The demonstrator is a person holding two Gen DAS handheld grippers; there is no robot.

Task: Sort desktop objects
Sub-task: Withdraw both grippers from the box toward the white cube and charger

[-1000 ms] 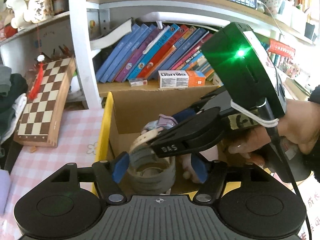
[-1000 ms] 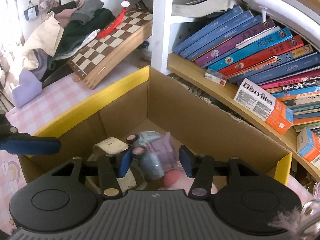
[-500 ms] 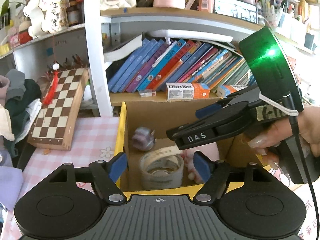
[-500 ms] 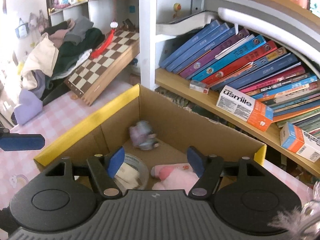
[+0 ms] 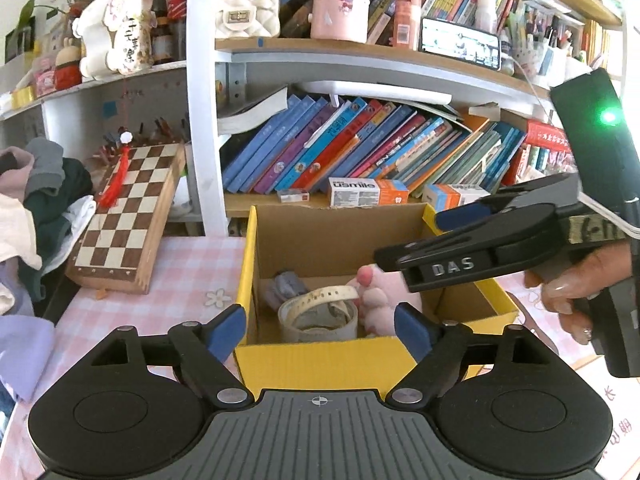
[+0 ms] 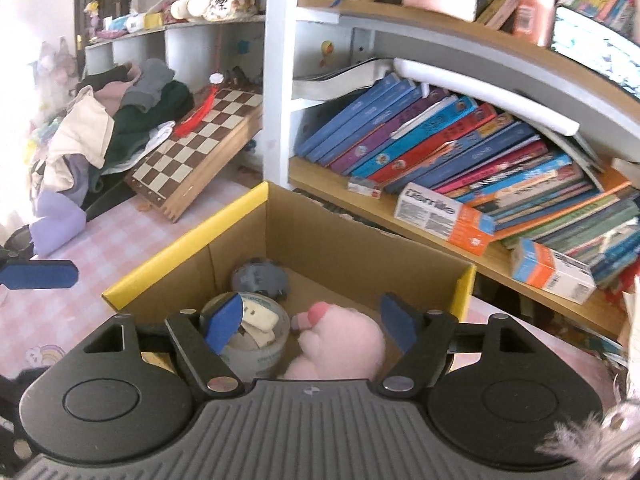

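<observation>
A desk covered by a pink checked cloth is seen beyond the jaws. Behind it a shelf unit with white uprights and wooden boards is set against the wall. Slanting rows of books are kept on the lower shelf straight ahead of the jaws, and small cartons are laid in front of them. Left of the jaws a folded chessboard is propped at a tilt beside a heap of clothes. The upper shelf is crowded with a white quilted bag, a pink container and more books. Bright daylight is admitted from the far left.
</observation>
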